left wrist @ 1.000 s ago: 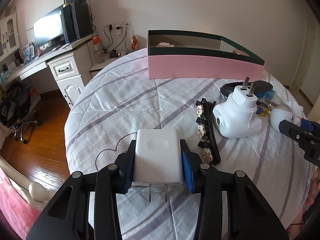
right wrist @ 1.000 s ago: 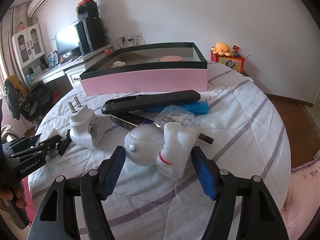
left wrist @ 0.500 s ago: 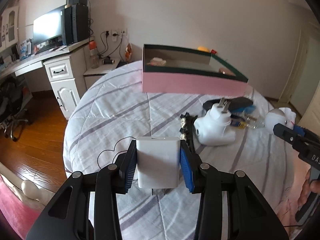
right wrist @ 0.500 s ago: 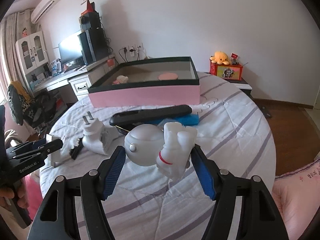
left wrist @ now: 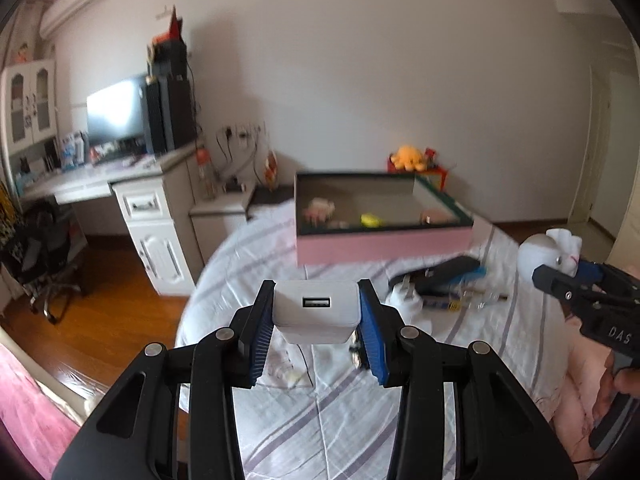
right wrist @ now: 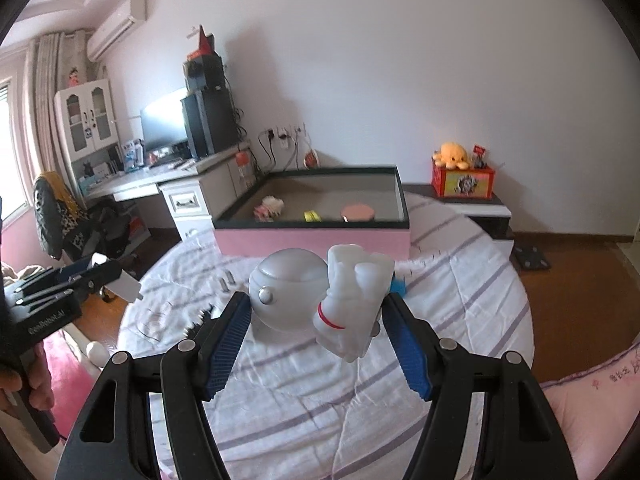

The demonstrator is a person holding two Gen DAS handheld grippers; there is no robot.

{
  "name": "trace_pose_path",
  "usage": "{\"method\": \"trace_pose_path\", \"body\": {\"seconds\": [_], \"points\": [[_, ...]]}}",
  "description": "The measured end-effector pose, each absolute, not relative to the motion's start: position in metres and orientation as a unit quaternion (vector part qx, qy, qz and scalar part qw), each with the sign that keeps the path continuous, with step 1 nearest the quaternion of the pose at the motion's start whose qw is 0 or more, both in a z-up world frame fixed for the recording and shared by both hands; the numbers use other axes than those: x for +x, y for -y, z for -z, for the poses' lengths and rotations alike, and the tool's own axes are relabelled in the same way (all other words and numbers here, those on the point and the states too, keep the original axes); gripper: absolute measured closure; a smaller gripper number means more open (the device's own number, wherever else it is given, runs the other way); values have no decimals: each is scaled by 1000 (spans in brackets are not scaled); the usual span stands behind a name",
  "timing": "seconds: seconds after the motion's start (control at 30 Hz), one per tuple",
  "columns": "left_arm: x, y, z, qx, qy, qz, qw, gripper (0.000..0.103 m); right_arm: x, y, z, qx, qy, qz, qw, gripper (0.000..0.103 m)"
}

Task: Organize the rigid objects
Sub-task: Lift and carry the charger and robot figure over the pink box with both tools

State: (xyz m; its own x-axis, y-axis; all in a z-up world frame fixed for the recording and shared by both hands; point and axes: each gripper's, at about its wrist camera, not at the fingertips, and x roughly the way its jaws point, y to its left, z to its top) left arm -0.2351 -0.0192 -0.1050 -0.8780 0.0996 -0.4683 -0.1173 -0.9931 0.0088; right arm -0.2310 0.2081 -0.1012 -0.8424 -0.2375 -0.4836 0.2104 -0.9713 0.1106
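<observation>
Two items held up over the striped bed point(right wrist: 460, 288), short of the pink box point(right wrist: 312, 240).

Beyond the bed's middle, that pink box, open-topped, small bits inside. Nearer than the box, right gripper point(right wrist: 316, 336) clamped on a white astronaut toy point(right wrist: 320, 296); left gripper point(left wrist: 316, 334) clamped on a white USB charger point(left wrist: 316, 310), port facing the camera. Below the box on the quilt, black remote point(left wrist: 440, 274) and white plug adapter point(left wrist: 406, 300).

Black plastic left gripper point(left wrist: 316, 320) and right gripper point(right wrist: 320, 332), blue ribbed fingers point(left wrist: 260, 336), silver screws, white lettering, bare-skinned hands
</observation>
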Motion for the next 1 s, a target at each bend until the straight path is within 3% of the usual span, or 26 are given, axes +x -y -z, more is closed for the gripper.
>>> {"method": "trace_pose_path", "body": {"seconds": [0.47,1.0], "points": [[-187,27,38,-151,-28,-988,6,62,-198,-189,49,177,9,972,157,34],[-189,34,30,-145,-47,-988,-32,62,-203,-180,44,159,1,971,179,33]]}}
